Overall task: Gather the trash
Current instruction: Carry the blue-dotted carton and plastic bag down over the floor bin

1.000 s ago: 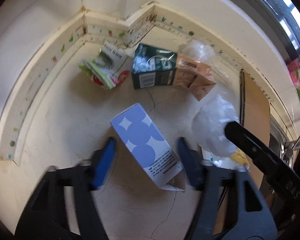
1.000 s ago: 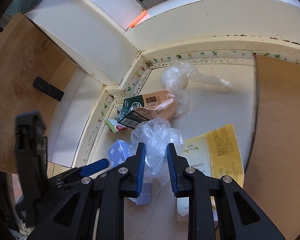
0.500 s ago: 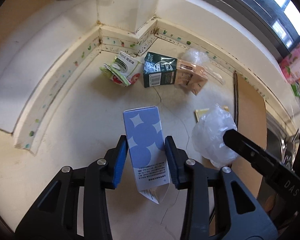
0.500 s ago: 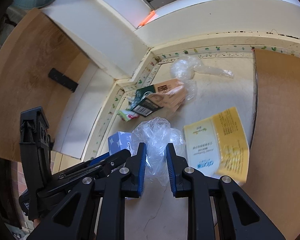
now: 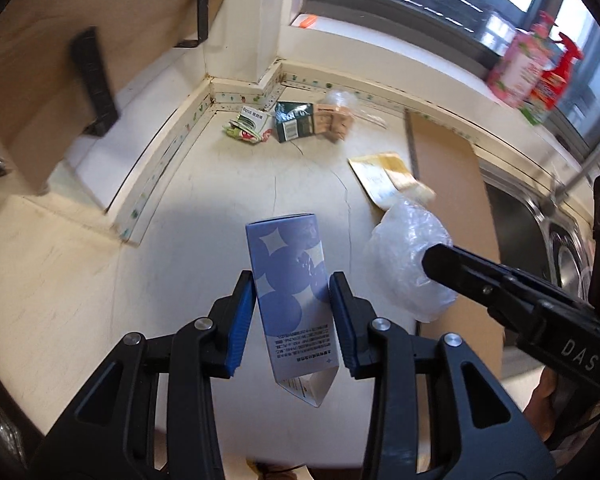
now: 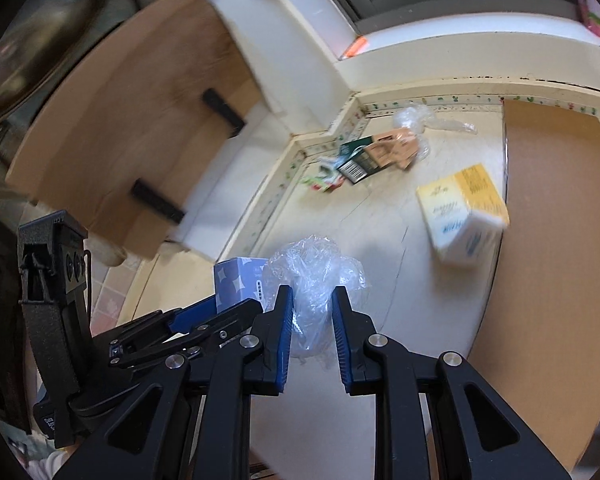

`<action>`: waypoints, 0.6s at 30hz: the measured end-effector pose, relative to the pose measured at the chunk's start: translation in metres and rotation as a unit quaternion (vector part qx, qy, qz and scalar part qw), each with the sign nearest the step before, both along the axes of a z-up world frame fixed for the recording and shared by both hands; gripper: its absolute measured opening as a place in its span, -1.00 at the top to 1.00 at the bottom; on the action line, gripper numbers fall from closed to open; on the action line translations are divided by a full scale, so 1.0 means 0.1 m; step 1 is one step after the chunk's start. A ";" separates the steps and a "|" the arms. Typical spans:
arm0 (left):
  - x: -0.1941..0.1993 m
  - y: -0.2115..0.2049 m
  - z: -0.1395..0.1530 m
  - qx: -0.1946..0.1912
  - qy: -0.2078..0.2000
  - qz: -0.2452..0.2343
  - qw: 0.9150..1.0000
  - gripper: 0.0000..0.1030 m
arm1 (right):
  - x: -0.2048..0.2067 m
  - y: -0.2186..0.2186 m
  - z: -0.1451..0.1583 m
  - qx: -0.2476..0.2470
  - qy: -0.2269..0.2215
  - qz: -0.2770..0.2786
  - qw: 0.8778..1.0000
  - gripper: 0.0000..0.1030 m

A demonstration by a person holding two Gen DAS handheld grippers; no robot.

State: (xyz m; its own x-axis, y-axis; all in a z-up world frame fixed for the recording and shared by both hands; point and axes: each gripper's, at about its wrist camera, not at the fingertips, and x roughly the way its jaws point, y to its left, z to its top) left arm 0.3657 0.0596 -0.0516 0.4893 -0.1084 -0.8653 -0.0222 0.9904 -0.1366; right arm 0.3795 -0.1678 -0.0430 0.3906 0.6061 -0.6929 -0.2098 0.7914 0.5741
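Left wrist view: we pinch the blue carton in our left gripper, lifted above the counter. Our right gripper clamps the crumpled plastic bag; more wrappers lie in the corner.

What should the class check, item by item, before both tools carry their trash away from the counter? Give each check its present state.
1. Left tool closed on the blue carton: ok, both pads press its sides.
2. Carton clear of the counter: ok, it looks lifted, open flap hanging down.
3. Right tool closed on the clear plastic bag: ok, though the hold on thin film looks loose.
4. The two tools apart: ok, close side by side but not touching.
5. Trash left behind: not ok; yellow packet, green box, tan carton and crumpled wrapper remain.
6. Bin location: cannot tell, none in view.
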 end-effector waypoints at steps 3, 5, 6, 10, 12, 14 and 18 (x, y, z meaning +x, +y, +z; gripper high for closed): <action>-0.33 0.06 0.09 0.001 -0.007 -0.011 1.000 0.33 | -0.41 0.12 0.11 -0.003 -0.006 -0.006 1.000 0.63; -0.59 0.12 0.15 -0.003 -0.013 -0.019 1.000 0.33 | -0.68 0.18 0.17 -0.007 -0.009 -0.008 1.000 0.63; -0.72 0.14 0.17 -0.004 -0.015 -0.023 1.000 0.33 | -0.83 0.22 0.19 -0.009 -0.010 -0.010 1.000 0.63; -1.18 0.20 0.16 0.000 -0.020 -0.037 0.999 0.33 | -1.39 0.35 0.22 -0.017 -0.011 -0.018 1.000 0.63; -1.44 0.21 0.10 0.003 -0.018 -0.045 0.999 0.33 | -1.68 0.41 0.20 -0.022 -0.012 -0.023 0.999 0.63; -1.66 0.22 0.04 0.001 -0.014 -0.050 0.999 0.33 | -1.92 0.46 0.16 -0.026 -0.009 -0.027 0.999 0.63; -2.08 0.23 -0.18 0.002 -0.002 -0.057 0.998 0.33 | -2.38 0.56 0.01 -0.032 0.003 -0.028 0.999 0.63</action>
